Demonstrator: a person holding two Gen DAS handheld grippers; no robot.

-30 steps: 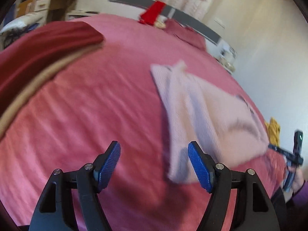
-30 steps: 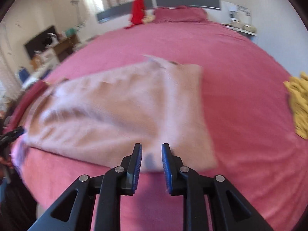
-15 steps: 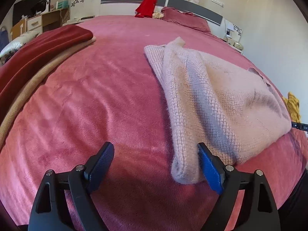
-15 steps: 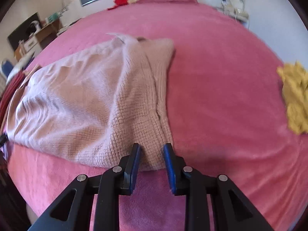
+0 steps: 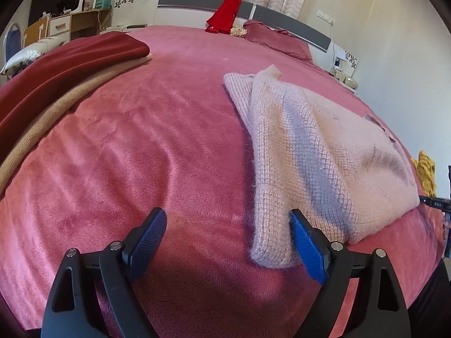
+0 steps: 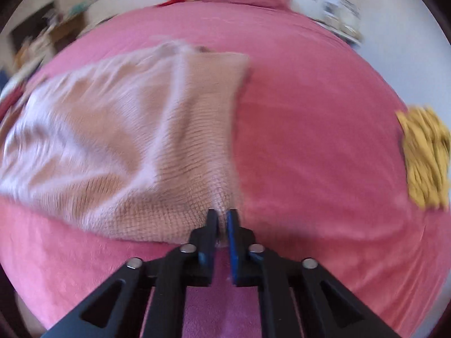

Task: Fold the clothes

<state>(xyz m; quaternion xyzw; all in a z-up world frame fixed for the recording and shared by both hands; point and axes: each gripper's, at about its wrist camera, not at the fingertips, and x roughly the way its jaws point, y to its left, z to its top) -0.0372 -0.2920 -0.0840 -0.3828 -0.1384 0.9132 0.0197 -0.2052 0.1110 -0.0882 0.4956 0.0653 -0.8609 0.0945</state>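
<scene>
A pale pink knitted sweater lay folded on the pink bed cover, filling the right half of the left wrist view and the left and centre of the right wrist view. The left gripper hung over the near edge of the bed with its jaws wide apart; the sweater's near left corner lay just inside its right pad, while the left pad stood over bare cover. The right gripper had its jaws together, clamped on the sweater's near right corner, where the knit puckered between the blue pads. In the left wrist view a dark red blanket lay at the upper left, a red garment hung on the headboard at the top, and a yellow cloth sat at the right edge of the bed.
</scene>
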